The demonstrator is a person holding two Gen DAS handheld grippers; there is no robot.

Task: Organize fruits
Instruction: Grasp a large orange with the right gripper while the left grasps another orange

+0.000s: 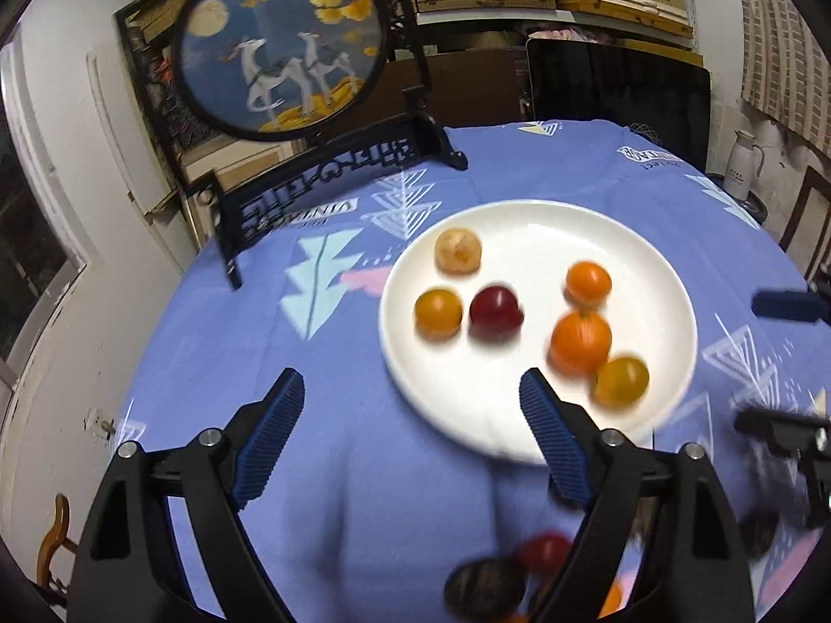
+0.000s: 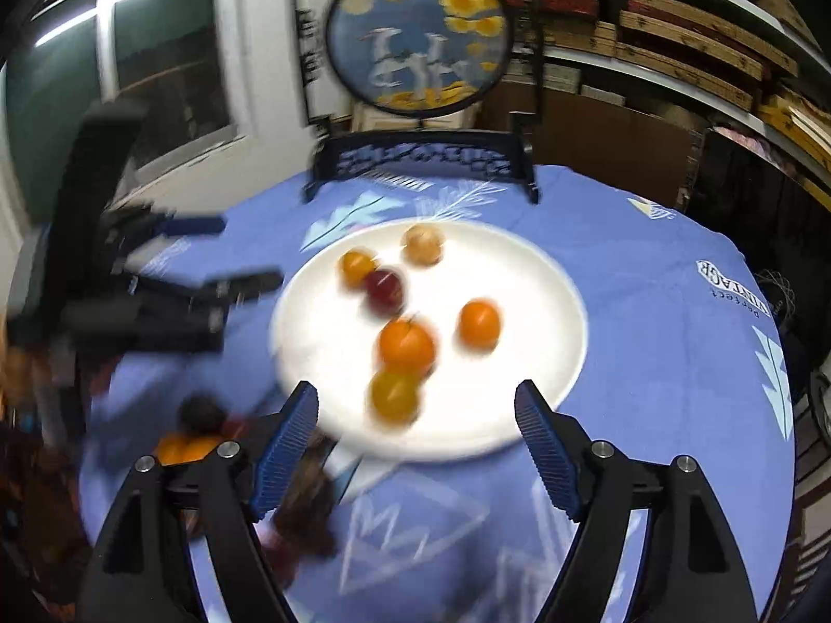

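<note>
A white plate (image 1: 524,231) (image 2: 540,280) sits on the blue patterned tablecloth and holds several fruits. Among them are a pale tan one (image 1: 457,252), a dark red one (image 1: 496,314) (image 2: 384,290), a large orange one (image 1: 580,342) (image 2: 406,345) and a yellow one (image 1: 621,381) (image 2: 394,397). My left gripper (image 1: 411,381) hangs open above the plate's near left rim, with nothing between its fingers. My right gripper (image 2: 415,388) is open too, over the plate's near edge, and holds nothing. Near the table's front lie loose fruits: a red one (image 1: 543,553), a dark brown one (image 1: 483,592) (image 2: 306,509) and an orange one (image 2: 187,449).
A round painted screen (image 1: 283,41) (image 2: 418,41) on a black stand occupies the table's far edge. Shelves of stacked boxes fill the back wall. A white jug (image 1: 742,161) stands beyond the table at right. The other gripper shows at each view's side edge.
</note>
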